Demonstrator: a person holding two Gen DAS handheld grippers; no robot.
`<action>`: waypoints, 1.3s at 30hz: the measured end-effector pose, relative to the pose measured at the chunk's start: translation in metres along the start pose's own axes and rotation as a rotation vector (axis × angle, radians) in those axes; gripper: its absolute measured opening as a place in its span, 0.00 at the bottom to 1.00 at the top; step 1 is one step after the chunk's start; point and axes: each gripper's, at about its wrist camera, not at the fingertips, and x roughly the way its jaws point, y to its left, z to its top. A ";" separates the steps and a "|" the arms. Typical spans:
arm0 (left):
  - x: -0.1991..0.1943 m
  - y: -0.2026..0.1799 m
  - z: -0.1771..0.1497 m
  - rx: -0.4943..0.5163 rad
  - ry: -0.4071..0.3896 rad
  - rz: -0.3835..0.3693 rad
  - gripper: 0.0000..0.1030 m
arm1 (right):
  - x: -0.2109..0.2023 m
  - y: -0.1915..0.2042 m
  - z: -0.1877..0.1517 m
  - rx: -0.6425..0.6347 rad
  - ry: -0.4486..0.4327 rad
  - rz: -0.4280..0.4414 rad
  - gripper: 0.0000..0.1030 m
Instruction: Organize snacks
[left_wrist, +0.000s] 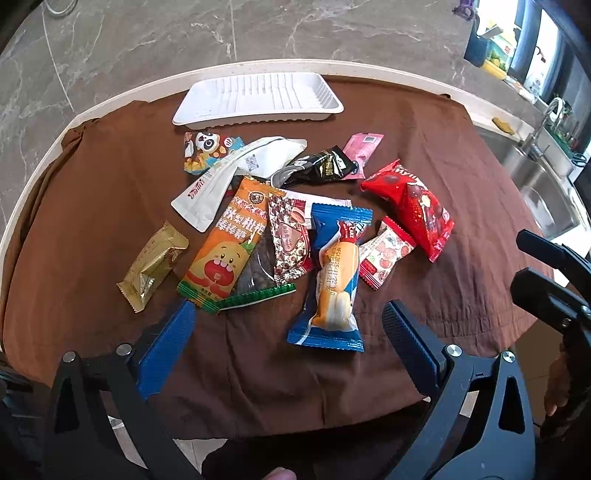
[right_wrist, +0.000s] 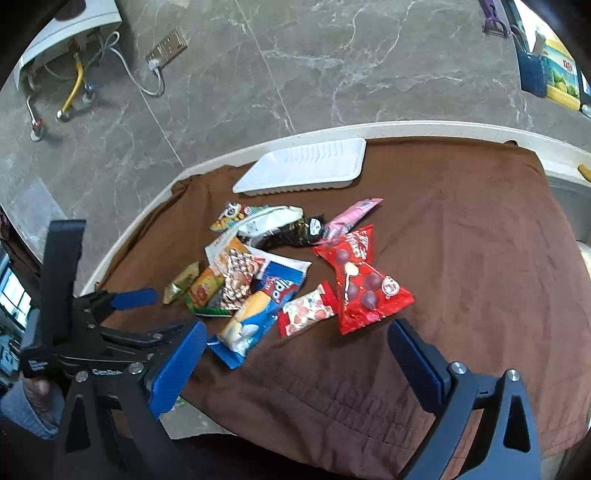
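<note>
Several snack packets lie in a loose pile on a brown cloth. Among them are a blue bun packet, an orange pear-candy bag, a gold wrapper, a red candy bag and a small strawberry packet. Behind the pile sits an empty white tray. My left gripper hovers open near the front edge, just short of the blue packet. In the right wrist view my right gripper is open too, in front of the blue bun packet and red candy bag.
The cloth covers a white counter against a grey marble wall. A steel sink with a faucet lies to the right. The left gripper's body shows at the left of the right wrist view, with a sleeve below it.
</note>
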 end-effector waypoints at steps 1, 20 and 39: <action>0.000 0.000 0.000 -0.003 -0.001 0.001 0.99 | 0.000 0.000 0.001 0.000 -0.002 0.007 0.98; -0.011 0.002 0.003 0.009 -0.053 -0.108 0.99 | 0.002 0.012 0.000 -0.084 0.006 -0.036 0.98; -0.008 -0.003 0.004 0.023 -0.067 -0.050 0.99 | 0.012 0.009 -0.003 -0.072 0.050 -0.020 0.99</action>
